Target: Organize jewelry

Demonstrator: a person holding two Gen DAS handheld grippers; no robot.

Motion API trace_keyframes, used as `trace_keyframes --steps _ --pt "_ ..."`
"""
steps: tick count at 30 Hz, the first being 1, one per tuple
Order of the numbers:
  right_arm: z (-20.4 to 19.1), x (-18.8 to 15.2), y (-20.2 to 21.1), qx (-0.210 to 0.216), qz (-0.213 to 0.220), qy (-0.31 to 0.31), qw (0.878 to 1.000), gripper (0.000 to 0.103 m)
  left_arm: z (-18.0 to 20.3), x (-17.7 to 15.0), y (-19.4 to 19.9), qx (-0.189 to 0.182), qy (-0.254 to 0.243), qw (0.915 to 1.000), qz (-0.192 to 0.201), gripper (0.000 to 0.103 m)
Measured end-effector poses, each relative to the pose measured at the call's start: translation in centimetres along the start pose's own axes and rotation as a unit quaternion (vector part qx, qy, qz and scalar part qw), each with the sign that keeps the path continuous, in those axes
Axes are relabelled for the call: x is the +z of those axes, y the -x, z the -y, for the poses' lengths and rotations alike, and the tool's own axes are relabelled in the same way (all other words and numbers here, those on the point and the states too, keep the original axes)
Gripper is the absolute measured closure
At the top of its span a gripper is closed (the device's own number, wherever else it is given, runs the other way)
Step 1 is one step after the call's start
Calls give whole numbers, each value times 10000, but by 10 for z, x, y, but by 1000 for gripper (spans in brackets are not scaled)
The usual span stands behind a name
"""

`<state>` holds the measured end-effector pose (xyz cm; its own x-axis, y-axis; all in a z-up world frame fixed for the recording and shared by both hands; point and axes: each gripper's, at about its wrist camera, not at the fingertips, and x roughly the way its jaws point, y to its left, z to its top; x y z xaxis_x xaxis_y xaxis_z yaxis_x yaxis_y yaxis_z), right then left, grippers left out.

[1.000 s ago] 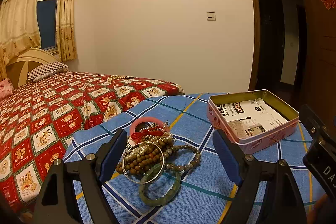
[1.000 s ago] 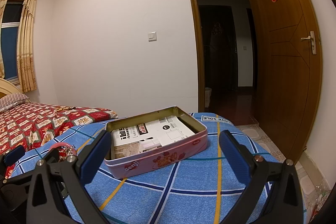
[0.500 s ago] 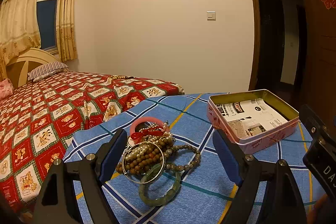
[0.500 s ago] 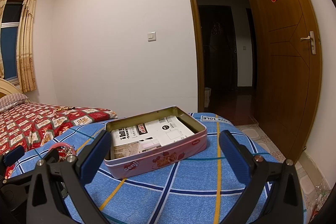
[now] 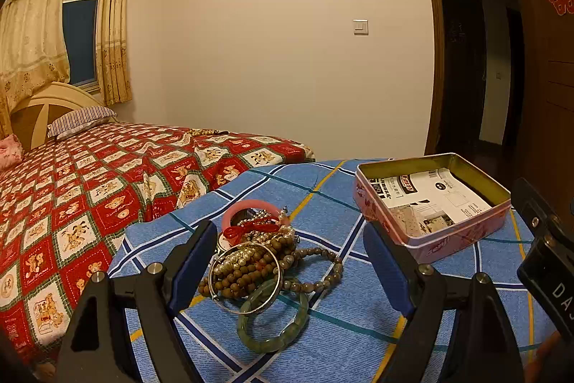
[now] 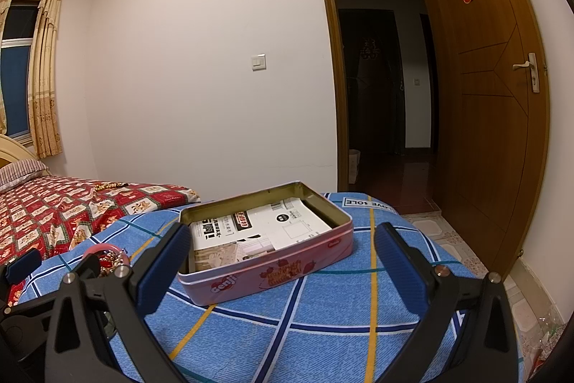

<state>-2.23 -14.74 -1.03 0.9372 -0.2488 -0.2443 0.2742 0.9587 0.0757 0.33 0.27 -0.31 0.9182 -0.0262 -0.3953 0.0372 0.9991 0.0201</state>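
while level above the blue cloth, left claw spread before the jewelry heap, right claw spread before the tin

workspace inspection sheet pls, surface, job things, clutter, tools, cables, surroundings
surface: blue checked cloth with white, navy and yellow lines.
job's things: jewelry pile left of the open pink tin; green bangle nearest, metal bangle overlapping it, pink ring at the far side; beads tangled between.
clutter: printed papers lie in the tin.
tools: left tool open, around the pile, holding nothing; right tool open, empty, facing the tin.
cables: nothing seen.
surroundings: bed with red patterned cover, curtained window, light switch, open wooden door.
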Motion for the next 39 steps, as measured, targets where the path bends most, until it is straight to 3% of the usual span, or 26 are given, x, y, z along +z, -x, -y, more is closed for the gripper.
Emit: trace_keyframes --steps 39 --pt "-2 1 -1 -4 -8 -5 10000 0 -1 0 0 -39 48 10000 3 19"
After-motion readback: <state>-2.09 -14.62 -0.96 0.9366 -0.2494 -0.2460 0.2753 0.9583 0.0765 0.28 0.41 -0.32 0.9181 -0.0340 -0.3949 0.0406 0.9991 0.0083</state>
